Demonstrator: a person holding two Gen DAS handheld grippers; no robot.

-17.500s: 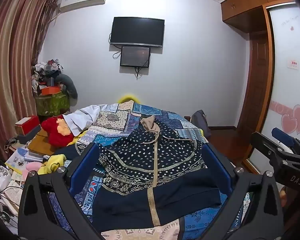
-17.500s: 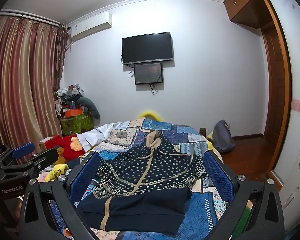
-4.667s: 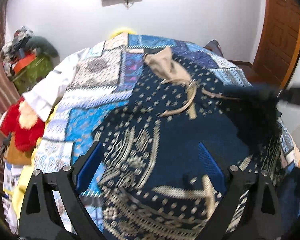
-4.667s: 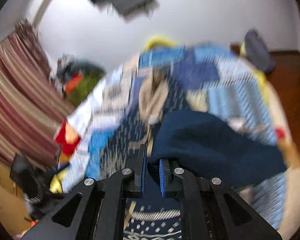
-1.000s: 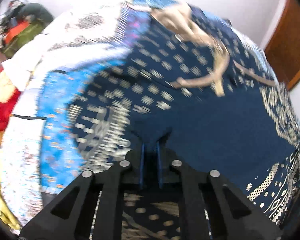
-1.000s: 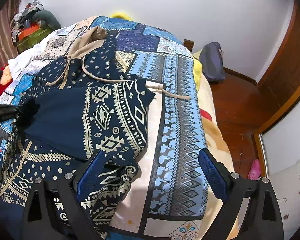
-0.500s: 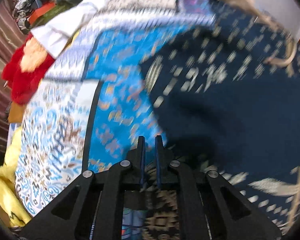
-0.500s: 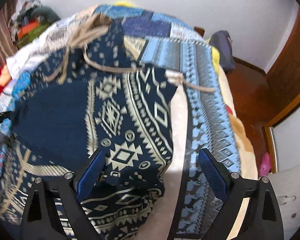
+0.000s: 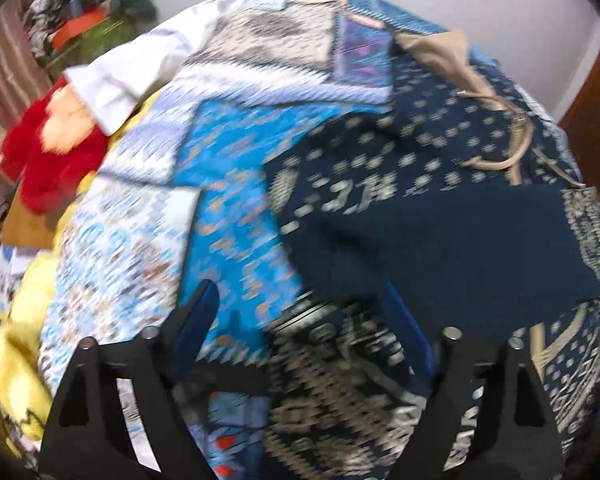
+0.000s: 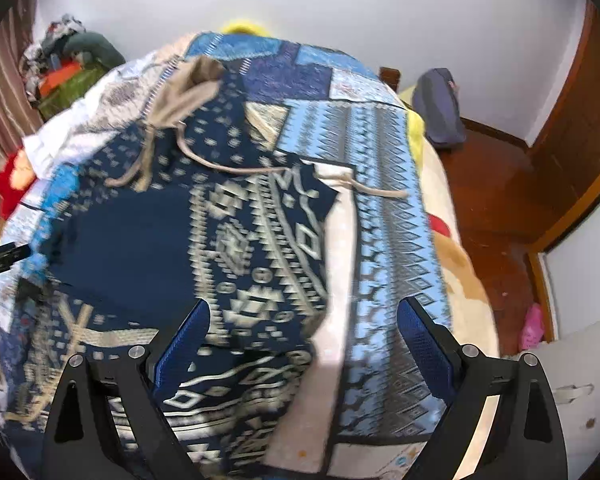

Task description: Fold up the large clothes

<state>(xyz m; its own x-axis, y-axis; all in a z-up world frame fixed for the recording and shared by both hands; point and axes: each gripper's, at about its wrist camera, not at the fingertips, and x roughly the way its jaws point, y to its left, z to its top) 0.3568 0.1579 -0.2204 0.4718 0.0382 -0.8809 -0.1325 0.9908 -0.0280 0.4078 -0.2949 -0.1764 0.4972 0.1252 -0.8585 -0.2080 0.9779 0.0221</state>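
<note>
**Both grippers free above the folded garment**

The navy hooded garment with cream patterns (image 10: 228,240) lies partly folded on the blue patchwork bedspread (image 10: 384,208). The left gripper (image 9: 304,316) has just been opening; its jaws stand apart, nothing pinched between them. The right gripper (image 10: 304,336) is spread wide over the cloth's edge.

Garment (image 10: 204,240) spread on bed (image 10: 384,208); hood (image 10: 188,88) at far end; plush toy (image 9: 48,152) left of bed.
</note>
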